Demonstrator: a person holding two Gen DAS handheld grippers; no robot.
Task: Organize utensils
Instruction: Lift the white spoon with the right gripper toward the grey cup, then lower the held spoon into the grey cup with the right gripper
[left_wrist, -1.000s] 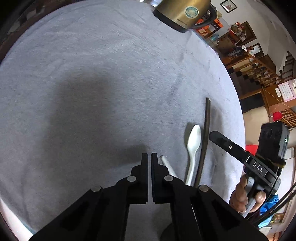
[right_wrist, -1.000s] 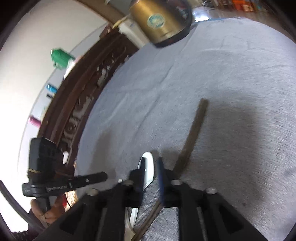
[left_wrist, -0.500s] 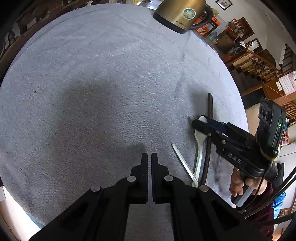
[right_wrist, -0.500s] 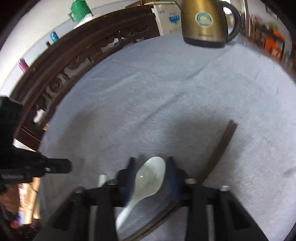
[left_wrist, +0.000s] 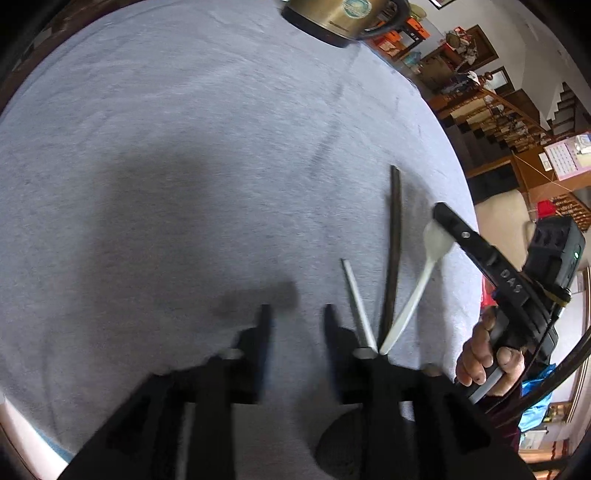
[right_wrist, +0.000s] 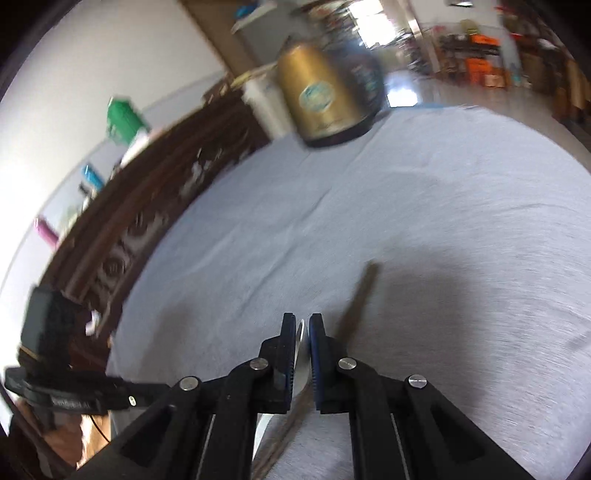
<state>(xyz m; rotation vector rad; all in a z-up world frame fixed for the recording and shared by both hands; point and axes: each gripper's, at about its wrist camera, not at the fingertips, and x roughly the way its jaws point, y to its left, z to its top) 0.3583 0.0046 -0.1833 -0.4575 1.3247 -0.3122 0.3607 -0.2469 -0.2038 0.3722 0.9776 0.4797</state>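
A white spoon (left_wrist: 417, 291) slants up from the grey cloth, its bowl pinched in my right gripper (left_wrist: 440, 221), which is shut on it. In the right wrist view only a sliver of the spoon (right_wrist: 301, 336) shows between the pads of the right gripper (right_wrist: 303, 325). A pair of dark chopsticks (left_wrist: 393, 251) lies flat just left of the spoon, also seen as chopsticks (right_wrist: 360, 299). A thin white stick-like utensil (left_wrist: 356, 302) lies beside them. My left gripper (left_wrist: 297, 317) hovers left of these, its jaws opening with nothing between them; it appears as the left gripper (right_wrist: 155, 388) at the far left.
A gold electric kettle (left_wrist: 332, 18) stands at the table's far edge, shown as the kettle (right_wrist: 325, 99). The grey tablecloth (left_wrist: 166, 166) spreads wide to the left. The table's edge (left_wrist: 465, 206) curves close on the right. Dark carved wooden furniture (right_wrist: 129, 229) backs the table.
My left gripper went from shut to open. My right gripper closed on the spoon's bowl and lifted it rightward, swinging the spoon across the dark chopsticks.
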